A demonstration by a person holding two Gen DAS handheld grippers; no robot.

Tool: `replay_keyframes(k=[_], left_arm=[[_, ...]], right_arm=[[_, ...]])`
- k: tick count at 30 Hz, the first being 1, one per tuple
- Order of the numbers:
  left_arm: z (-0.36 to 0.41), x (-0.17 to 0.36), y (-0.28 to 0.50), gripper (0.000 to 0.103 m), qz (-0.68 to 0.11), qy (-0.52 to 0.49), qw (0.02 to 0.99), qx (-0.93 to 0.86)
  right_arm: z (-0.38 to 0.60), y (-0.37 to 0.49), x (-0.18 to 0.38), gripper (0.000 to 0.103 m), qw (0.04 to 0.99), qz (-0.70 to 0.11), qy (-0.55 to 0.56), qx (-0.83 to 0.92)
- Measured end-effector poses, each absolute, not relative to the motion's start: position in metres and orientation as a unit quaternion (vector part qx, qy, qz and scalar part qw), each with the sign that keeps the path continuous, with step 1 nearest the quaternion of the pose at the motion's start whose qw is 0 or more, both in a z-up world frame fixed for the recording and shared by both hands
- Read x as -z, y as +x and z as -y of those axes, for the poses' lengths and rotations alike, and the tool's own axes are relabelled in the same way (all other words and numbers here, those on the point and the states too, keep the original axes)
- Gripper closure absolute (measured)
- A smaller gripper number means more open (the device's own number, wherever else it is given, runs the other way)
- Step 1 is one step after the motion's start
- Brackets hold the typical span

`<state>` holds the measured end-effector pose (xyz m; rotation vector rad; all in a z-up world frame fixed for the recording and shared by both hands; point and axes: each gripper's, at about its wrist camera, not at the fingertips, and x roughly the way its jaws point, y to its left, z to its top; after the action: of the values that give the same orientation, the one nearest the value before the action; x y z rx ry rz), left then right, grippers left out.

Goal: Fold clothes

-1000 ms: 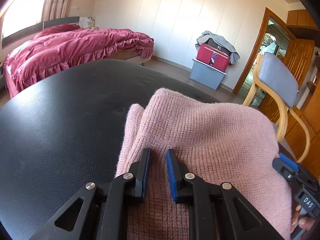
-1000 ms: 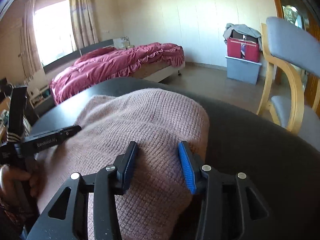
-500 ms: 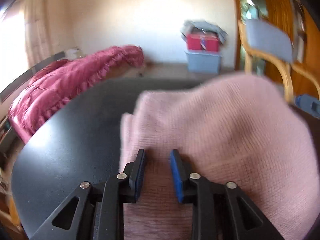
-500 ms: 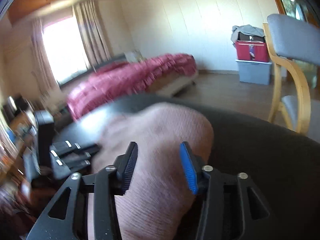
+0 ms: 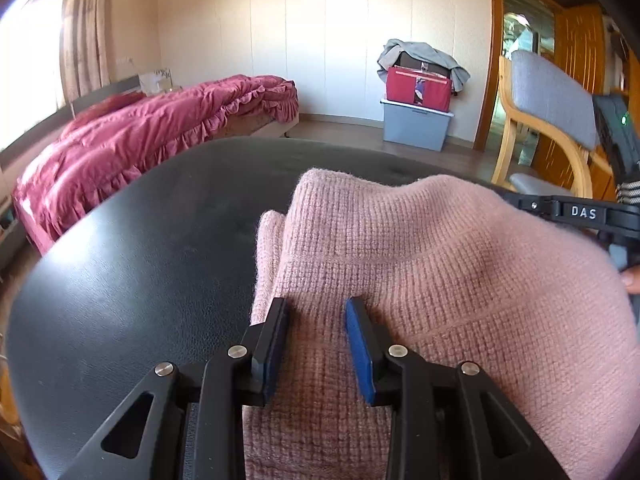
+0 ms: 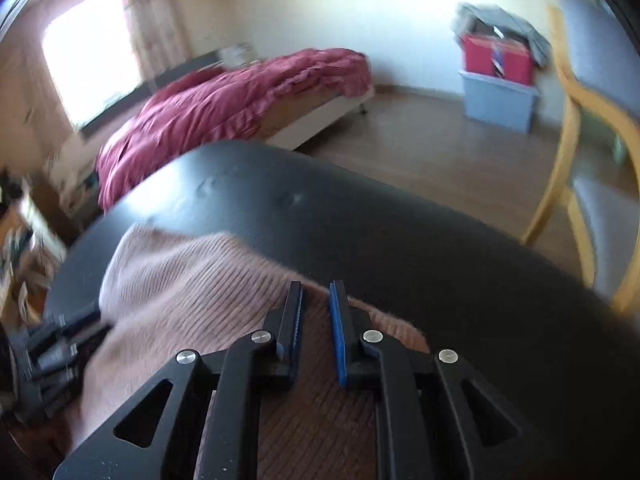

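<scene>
A folded pink knit sweater (image 5: 420, 248) lies in a thick heap on the round black table (image 5: 140, 260). My left gripper (image 5: 316, 308) rests on its near left part, fingers open, knit showing in the gap. In the right wrist view the sweater (image 6: 192, 292) spreads to the left, and my right gripper (image 6: 316, 292) is closed to a narrow gap on the sweater's right edge. The right gripper's body (image 5: 580, 212), marked DAS, shows behind the heap in the left wrist view. The right wrist view is blurred by motion.
The table's (image 6: 400, 232) black top is bare to the right of the sweater. A wooden chair with a grey cushion (image 5: 548, 96) stands close at the right. A bed with a red cover (image 5: 160, 128) and a grey bin with a red bag (image 5: 416, 124) stand farther off.
My left gripper's fingers have spread apart on the sweater. My right gripper's fingers have closed in on the sweater's right edge, and its view has swung to the right and down.
</scene>
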<state>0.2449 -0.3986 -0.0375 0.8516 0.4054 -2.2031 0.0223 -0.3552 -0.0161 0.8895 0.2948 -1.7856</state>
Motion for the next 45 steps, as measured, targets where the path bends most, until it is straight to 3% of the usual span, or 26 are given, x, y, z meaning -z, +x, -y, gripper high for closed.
replay_keyframes(k=[3,9,14,19,23,27,32,34,45], left_arm=[[0.403,0.038,0.250,0.071,-0.176,0.325,0.355,0.859],[0.394,0.024,0.265,0.071,-0.185,0.302,0.355,0.865],[0.378,0.009,0.278,0.073,-0.188,0.271,0.348,0.877],[0.336,0.023,0.248,0.071,-0.047,0.349,0.325,0.878],[0.357,0.025,0.233,0.071,-0.011,0.371,0.363,0.855],[0.397,0.034,0.238,0.064,-0.081,0.378,0.353,0.852],[0.428,0.035,0.259,0.036,-0.188,0.357,0.332,0.853],[0.435,0.038,0.261,0.032,-0.208,0.357,0.329,0.849],[0.422,0.047,0.280,0.031,-0.230,0.353,0.341,0.840]], right_arm=[[0.347,0.041,0.005,0.090,0.537,-0.152,0.326,0.763],[0.275,0.114,-0.034,0.087,0.602,-0.124,0.260,0.745],[0.255,0.165,-0.007,0.087,0.597,-0.175,0.275,0.733],[0.262,0.180,0.020,0.085,0.580,-0.225,0.275,0.733],[0.260,0.180,0.024,0.082,0.582,-0.225,0.272,0.733],[0.259,0.181,0.026,0.082,0.591,-0.216,0.284,0.723],[0.248,0.176,0.020,0.082,0.609,-0.178,0.301,0.712],[0.235,0.177,0.011,0.082,0.625,-0.147,0.299,0.706],[0.239,0.145,0.030,0.082,0.617,-0.135,0.366,0.684]])
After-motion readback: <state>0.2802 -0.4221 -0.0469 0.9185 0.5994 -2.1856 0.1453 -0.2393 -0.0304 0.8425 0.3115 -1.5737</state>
